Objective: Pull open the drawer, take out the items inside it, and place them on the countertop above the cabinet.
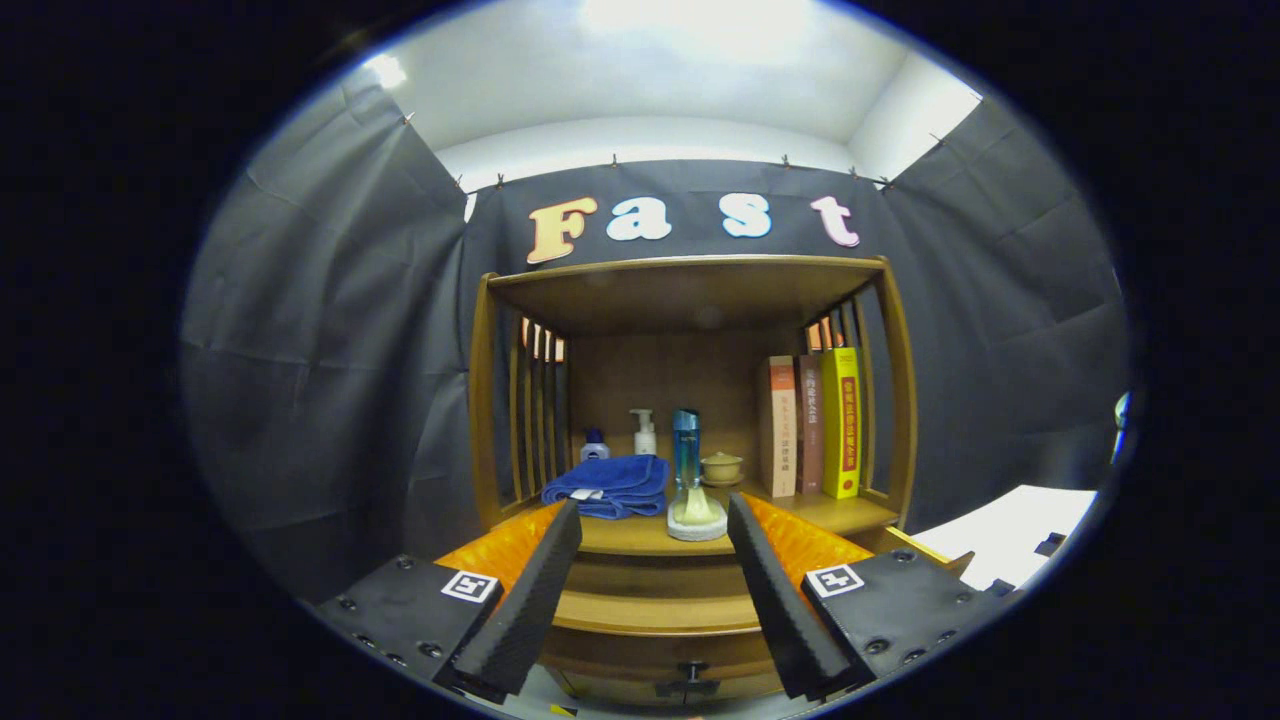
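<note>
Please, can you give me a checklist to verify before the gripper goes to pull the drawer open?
1. Gripper fingers spread apart, holding nothing: ok.
2. Drawer closed, below the countertop: ok, not yet pulled.
3. Drawer handle in sight, low between the fingers: ok.
4. Free room on the countertop for the items: cannot tell; blue towel, tall blue bottle, small bowl and books already stand there.
5. What lies inside the drawer: cannot tell, it is shut.
</note>
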The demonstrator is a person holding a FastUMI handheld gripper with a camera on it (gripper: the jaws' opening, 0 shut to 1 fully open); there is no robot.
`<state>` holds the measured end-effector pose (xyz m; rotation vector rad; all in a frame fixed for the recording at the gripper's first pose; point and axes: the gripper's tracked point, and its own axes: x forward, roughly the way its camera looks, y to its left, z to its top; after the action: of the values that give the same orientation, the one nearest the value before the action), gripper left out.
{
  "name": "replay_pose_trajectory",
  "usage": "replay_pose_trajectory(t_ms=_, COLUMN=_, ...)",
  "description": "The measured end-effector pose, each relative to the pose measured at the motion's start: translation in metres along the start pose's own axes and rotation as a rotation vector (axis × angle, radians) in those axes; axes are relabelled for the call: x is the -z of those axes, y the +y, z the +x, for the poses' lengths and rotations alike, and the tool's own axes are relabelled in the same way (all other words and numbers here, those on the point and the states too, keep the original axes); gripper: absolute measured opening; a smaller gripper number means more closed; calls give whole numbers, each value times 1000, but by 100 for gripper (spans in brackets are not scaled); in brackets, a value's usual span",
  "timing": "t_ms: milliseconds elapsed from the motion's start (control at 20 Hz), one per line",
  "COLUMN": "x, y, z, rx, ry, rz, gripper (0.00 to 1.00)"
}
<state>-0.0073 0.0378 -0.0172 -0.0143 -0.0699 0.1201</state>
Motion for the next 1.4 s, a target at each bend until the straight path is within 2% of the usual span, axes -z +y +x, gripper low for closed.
replay_pose_trajectory(t_ms=150, x=11, y=-3, z=-6, rx=-1, ry=5, rz=41, gripper=96)
replay_pose_trajectory(t_ms=400, x=25, y=-4, z=-8, rx=-52, ry=-4, rz=3, gripper=96)
replay_pose_trajectory(t_ms=600, x=34, y=-2, z=-8, rx=-68, ry=8, rz=35, gripper=96)
replay_pose_trajectory(t_ms=1400, x=55, y=-30, z=-6, rx=12, ry=29, rz=36, gripper=96)
